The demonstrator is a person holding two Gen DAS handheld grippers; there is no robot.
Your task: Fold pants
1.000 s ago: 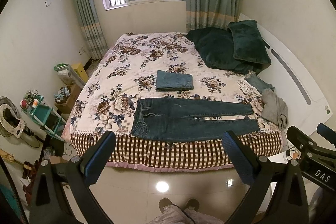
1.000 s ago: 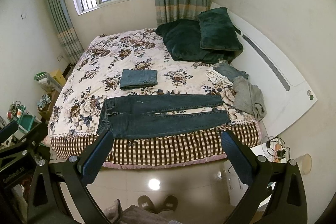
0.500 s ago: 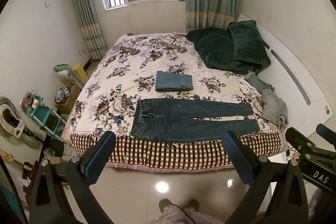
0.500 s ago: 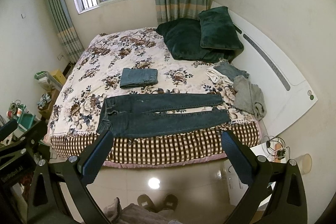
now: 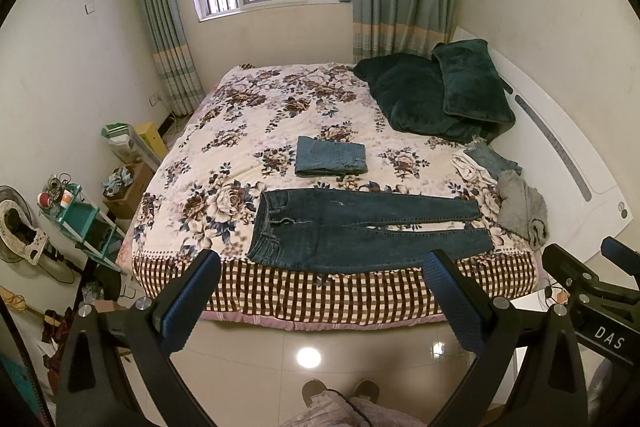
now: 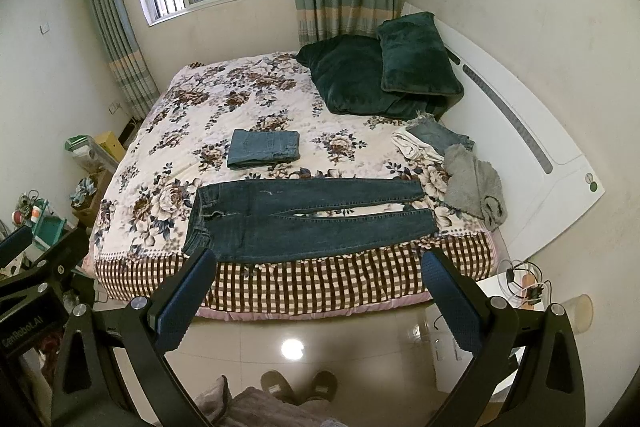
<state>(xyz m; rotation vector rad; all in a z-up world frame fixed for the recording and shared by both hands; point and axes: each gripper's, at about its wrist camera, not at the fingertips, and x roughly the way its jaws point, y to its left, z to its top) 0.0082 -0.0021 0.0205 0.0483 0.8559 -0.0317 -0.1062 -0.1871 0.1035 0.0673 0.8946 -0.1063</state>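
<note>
Dark blue jeans [image 5: 360, 229] [image 6: 304, 217] lie flat along the near edge of the bed, waistband to the left and both legs stretched to the right. Behind them rests a folded lighter pair of jeans [image 5: 331, 157] [image 6: 265, 149]. My left gripper [image 5: 320, 283] hangs open over the floor in front of the bed, holding nothing. My right gripper [image 6: 318, 281] is likewise open and empty, well short of the jeans. Each gripper shows at the edge of the other's view.
The bed [image 5: 248, 131] has a floral cover with a checked skirt. Dark green pillows [image 5: 440, 95] sit at the headboard end, and a pile of loose clothes [image 5: 508, 195] lies at the right. A teal shelf [image 5: 80, 223] and clutter stand left. The person's feet [image 6: 300, 385] are on glossy tiles.
Both views have shifted only slightly; the jeans and both open grippers stay as they were.
</note>
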